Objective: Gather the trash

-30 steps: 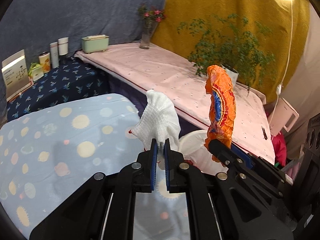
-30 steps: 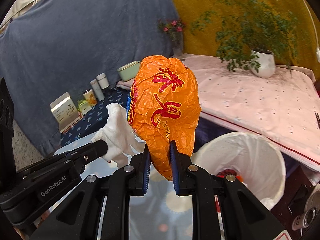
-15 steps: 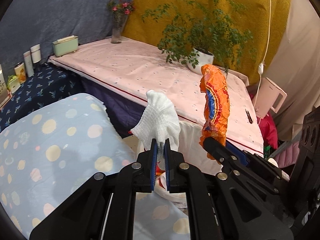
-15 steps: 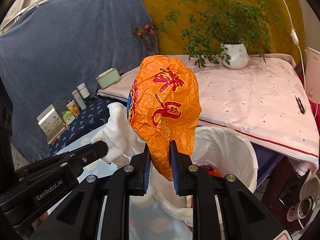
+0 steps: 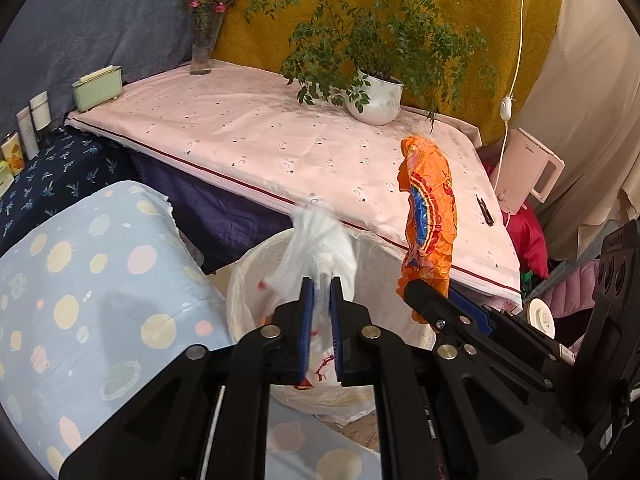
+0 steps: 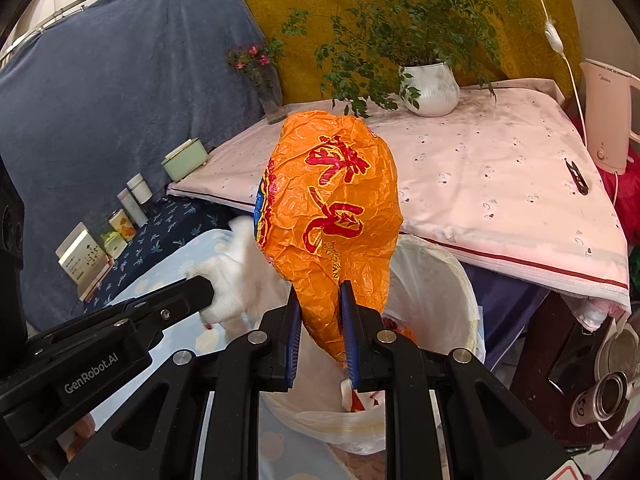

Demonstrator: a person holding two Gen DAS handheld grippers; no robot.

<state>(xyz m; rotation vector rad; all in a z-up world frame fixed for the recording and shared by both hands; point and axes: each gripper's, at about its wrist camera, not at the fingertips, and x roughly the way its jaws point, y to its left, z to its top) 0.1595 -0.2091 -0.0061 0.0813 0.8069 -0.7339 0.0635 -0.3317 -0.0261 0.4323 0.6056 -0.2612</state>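
Left gripper [image 5: 319, 284] clamps white tissue [image 5: 320, 248], right gripper [image 6: 319, 292] pinches orange wrapper [image 6: 332, 208] — both above the bin [image 5: 240, 280] at lower center — next up, probably let go.

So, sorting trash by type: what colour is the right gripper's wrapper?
Orange wrapper with red characters; right wrist view.

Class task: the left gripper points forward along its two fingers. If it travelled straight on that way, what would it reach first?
Probably the white-lined trash bin: the left gripper, shut on the white tissue, points at the bin's open mouth. Depth is unclear, so it might instead meet the bin's far rim, with the pink-covered table behind.
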